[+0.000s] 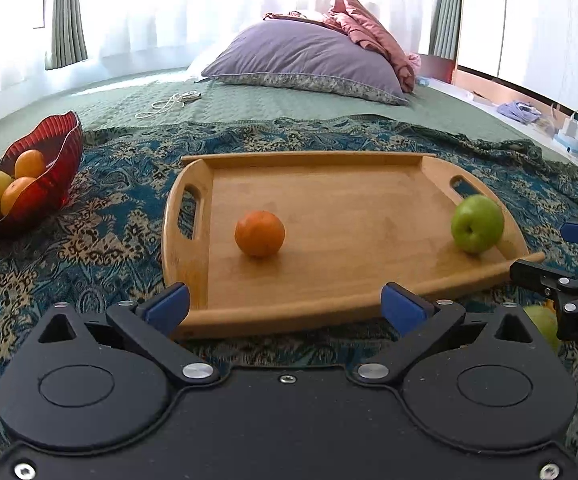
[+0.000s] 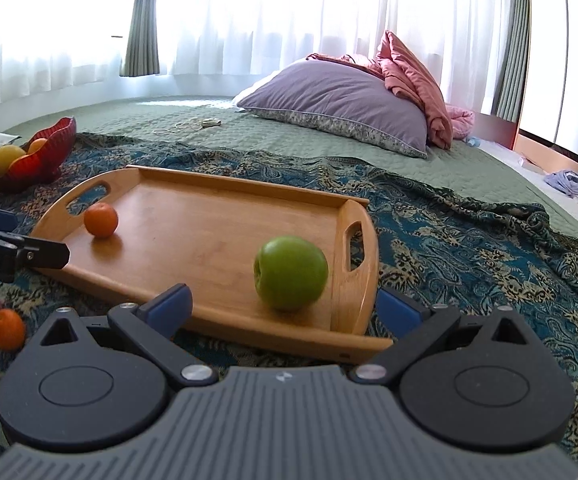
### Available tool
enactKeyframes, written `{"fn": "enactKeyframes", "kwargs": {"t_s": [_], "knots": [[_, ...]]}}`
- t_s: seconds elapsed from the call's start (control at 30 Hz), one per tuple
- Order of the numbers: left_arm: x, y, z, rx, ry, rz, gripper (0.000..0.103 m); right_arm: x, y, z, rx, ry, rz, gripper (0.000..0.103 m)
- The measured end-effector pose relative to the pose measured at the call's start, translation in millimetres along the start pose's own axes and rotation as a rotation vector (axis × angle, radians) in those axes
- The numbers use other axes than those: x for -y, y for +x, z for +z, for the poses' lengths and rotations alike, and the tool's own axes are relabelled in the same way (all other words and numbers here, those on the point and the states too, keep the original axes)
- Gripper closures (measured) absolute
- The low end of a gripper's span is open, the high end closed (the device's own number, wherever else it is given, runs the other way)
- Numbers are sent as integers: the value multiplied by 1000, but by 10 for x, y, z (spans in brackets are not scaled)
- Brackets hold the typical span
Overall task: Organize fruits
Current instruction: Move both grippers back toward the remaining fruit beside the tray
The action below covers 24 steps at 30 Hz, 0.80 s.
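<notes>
A wooden tray (image 1: 329, 280) (image 2: 209, 216) lies on a patterned cloth on the bed. On it sit an orange (image 1: 259, 233) (image 2: 101, 219) and a green apple (image 1: 477, 223) (image 2: 291, 273). A red bowl (image 1: 55, 160) (image 2: 51, 148) at the far left holds oranges and a yellow fruit. My left gripper (image 1: 285, 308) is open and empty at the tray's near edge. My right gripper (image 2: 285, 304) is open and empty just short of the apple. A loose orange (image 2: 7, 329) lies on the cloth left of the right gripper. A green-yellow fruit (image 1: 545, 320) lies near the right gripper's fingers.
A purple pillow (image 1: 309, 60) and a pink blanket (image 1: 369, 28) lie at the back of the bed. A cord (image 1: 169, 104) lies on the green quilt. Clutter (image 1: 569, 128) sits on the bedside ledge at the right.
</notes>
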<state>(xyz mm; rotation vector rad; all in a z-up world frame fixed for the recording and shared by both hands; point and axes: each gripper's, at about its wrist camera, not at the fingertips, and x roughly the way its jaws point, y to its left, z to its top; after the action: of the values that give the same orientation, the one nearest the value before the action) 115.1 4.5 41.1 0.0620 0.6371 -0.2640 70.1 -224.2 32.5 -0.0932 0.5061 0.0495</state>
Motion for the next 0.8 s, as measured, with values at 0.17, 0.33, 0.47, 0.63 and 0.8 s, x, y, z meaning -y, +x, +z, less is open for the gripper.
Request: {"fn": "enactKeyframes", "kwargs": {"t_s": [0.17,0.33,0.47,0.63,0.8], "knots": [[8,-62,-102,-1,14,0,1,-53,-97,-127,13,-26,17,0],[0,-130,-225,-6,14,-11,0,-106,-181,-236,19,-58,24,0],[-11,-172,-306,-10,15,-14,0,-122,-200,-293,17,-62,28,0],[-13,-187,-400,-26,15,-21,0,-107,-231,-342,32,-43,32,0],[-9,-194,-481,-38,19,-25,0,-109,-262,-375,39,-40,40,0]]}}
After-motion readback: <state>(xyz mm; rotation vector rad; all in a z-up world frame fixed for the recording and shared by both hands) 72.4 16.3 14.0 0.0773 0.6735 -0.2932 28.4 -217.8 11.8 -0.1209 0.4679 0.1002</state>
